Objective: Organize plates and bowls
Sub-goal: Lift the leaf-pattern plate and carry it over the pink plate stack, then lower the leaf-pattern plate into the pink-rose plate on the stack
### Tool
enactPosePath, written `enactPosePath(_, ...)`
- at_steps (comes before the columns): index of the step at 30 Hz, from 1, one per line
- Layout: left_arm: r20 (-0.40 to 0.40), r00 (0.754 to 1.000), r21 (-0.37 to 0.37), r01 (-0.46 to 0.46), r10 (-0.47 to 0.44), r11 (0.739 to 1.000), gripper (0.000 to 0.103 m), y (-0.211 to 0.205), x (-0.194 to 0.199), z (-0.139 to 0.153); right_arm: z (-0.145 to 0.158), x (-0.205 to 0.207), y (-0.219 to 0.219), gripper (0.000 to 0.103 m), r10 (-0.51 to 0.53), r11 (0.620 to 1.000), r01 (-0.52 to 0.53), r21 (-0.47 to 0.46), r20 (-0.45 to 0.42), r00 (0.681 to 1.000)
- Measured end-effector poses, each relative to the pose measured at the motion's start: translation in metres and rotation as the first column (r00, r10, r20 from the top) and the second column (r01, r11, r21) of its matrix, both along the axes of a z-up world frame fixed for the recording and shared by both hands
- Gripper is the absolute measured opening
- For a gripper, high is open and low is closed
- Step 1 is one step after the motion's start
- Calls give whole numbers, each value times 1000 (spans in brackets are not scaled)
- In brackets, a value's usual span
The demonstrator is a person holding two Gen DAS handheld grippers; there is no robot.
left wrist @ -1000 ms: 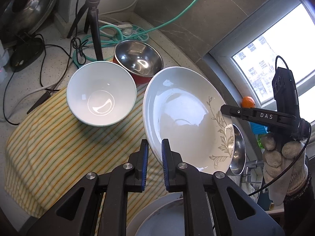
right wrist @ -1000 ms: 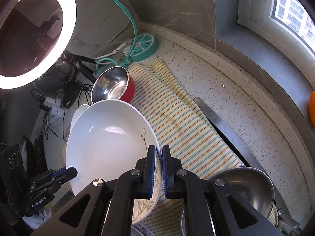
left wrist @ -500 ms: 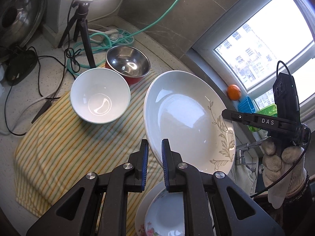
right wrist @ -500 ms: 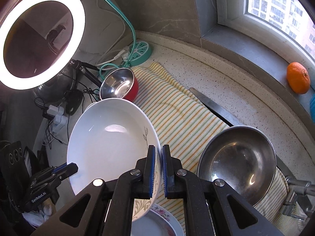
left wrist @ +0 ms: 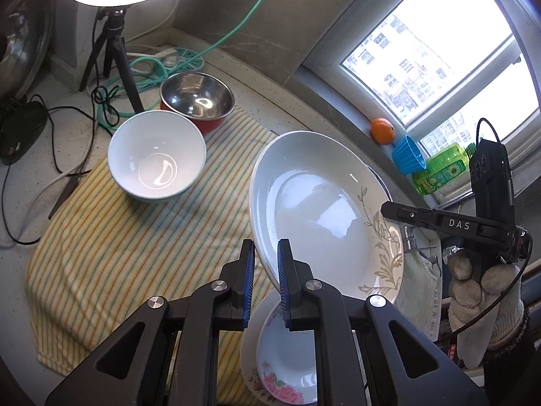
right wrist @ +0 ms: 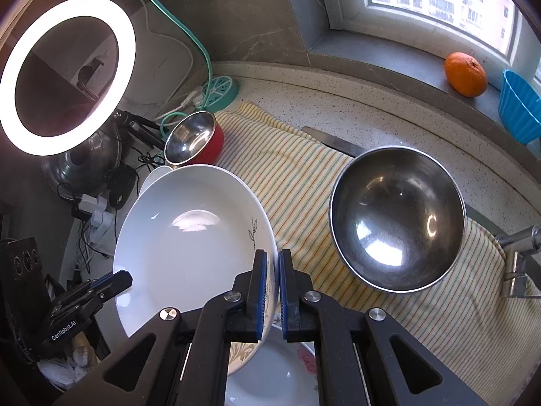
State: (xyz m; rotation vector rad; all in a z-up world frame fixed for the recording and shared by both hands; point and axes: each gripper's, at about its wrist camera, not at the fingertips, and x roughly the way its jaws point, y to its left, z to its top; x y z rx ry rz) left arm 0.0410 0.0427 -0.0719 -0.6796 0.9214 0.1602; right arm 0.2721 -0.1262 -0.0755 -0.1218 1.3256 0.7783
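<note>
Both grippers clamped on one large white plate [left wrist: 321, 223], leaf pattern on rim, held tilted in the air. Left gripper [left wrist: 265, 284] nearly closed, blue pads pinching the near-left rim edge. Right gripper [right wrist: 273, 291] likewise almost closed on the opposite rim, at the leaf-pattern side. Seen from the left wrist view, right gripper [left wrist: 389, 208] touching the plate's far-right rim, gloved hand [left wrist: 480, 291] behind it. From the right wrist view, left gripper [right wrist: 125, 275] at the plate's lower-left rim.

Directly below the held plate, close under both grippers: small floral plate [left wrist: 287, 355] lying flat, pink flowers on its rim, also visible under the right gripper [right wrist: 270, 375]; looks stacked on another white plate, not sure.

Ahead-left of left gripper: white bowl [left wrist: 157, 155] upright on striped cloth [left wrist: 118, 253]. Just beyond it, touching or nearly so: red bowl with steel inside [left wrist: 197, 101].

Ahead-right of right gripper: large steel bowl [right wrist: 397, 218] on the cloth, tilted toward the camera, beside a faucet [right wrist: 517, 257].

Far ahead on window sill: orange [right wrist: 466, 73], blue cup [right wrist: 519, 108]. Ring light [right wrist: 67, 74] ahead-left of right gripper.
</note>
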Motion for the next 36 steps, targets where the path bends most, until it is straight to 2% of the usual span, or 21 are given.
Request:
enactPosePath(12, -17, 993, -10, 118, -118, 993, 11, -24, -5, -21, -29, -33, -46, 6, -121, 992, 121, -24, -20, 992)
enactPosePath(27, -44, 969, -3, 243, -243, 970, 11, -44, -23, -31, -30, -89, -92, 6, -239, 971, 239, 14, 6, 971)
enactPosePath(36, -77, 951, 6, 302, -300, 953, 11, -60, -25, -43, -45, -113, -115, 6, -293, 956, 293, 15, 2, 956)
